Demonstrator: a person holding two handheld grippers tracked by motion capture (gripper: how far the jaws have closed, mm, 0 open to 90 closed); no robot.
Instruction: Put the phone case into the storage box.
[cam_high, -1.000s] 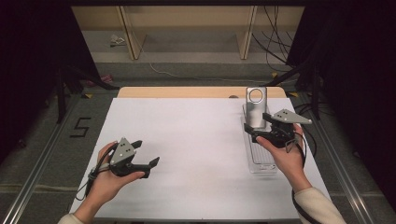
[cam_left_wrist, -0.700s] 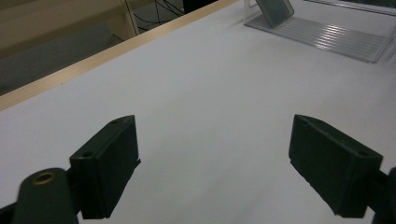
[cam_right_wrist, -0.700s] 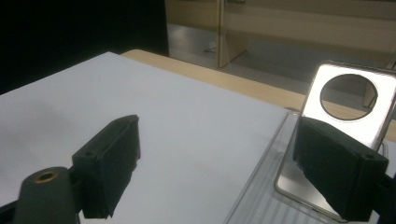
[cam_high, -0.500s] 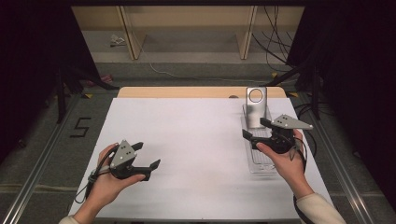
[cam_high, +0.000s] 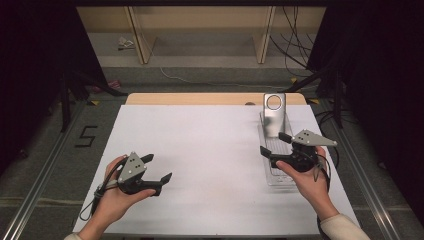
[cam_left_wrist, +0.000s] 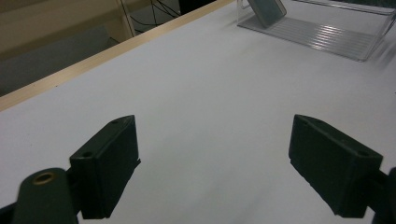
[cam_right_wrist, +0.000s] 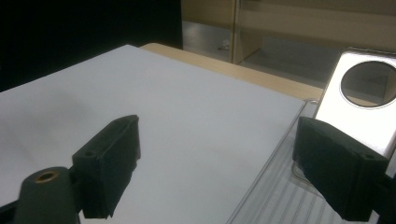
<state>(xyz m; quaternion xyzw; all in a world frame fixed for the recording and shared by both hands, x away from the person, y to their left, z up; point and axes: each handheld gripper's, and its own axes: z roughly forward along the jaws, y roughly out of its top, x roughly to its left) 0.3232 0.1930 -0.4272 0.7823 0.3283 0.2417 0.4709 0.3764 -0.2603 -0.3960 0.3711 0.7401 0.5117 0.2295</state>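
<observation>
Two hand-held grippers hovering over a white table, both wide open.

The right gripper (cam_high: 272, 144) is hanging empty above a clear plastic tray (cam_high: 278, 176) holding an upright metal plate (cam_high: 274, 116) with a round hole; the left gripper (cam_high: 157, 168) is holding nothing, well apart.

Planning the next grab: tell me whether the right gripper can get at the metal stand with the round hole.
Probably yes. The right gripper is open over the clear tray, with the metal stand just ahead and nothing between them.

Right gripper (cam_high: 276, 144) with jaws apart above clear tray (cam_high: 280, 176), left gripper (cam_high: 156, 170) well apart
</observation>
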